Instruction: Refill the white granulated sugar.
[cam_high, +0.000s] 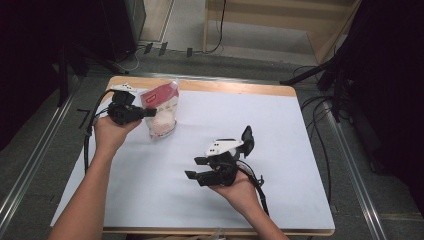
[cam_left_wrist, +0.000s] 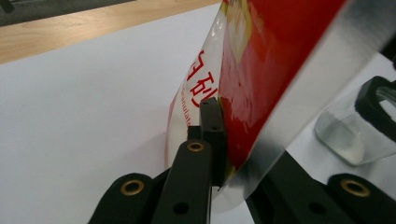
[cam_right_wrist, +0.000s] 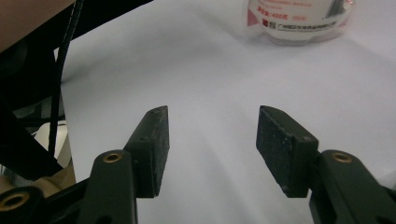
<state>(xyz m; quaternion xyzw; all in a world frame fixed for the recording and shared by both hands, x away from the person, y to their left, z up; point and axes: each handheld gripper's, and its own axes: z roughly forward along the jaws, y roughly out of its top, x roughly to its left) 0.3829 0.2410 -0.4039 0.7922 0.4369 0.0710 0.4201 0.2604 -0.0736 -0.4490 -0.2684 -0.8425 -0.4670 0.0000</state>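
The big table with a white sheet on top and a light wood edge takes up most of the middle of the high view. In its upper left part stands a see-through plastic bag with a red top and white stuff inside. The bag is what the work is about.

The bag's long side runs from its red top, which points to the upper part of the frame, down to its round white bottom, which rests on the sheet and points to the lower part. It leans a little.

The left gripper, at the upper left of the high view, is pinched tight on the bag's thin flat edge near the red top. In the left gripper view the black pads squeeze the clear strip at the lower middle.

The right gripper, in the lower middle of the high view, is well apart from the bag. Its jaws stand half open with nothing between them.

What could go wrong? The plastic looks slick and the pinch is on a thin strip only. If the bag is lifted, the heavy white bottom could swing and the strip could slip out or tear. The bag could also tip over.
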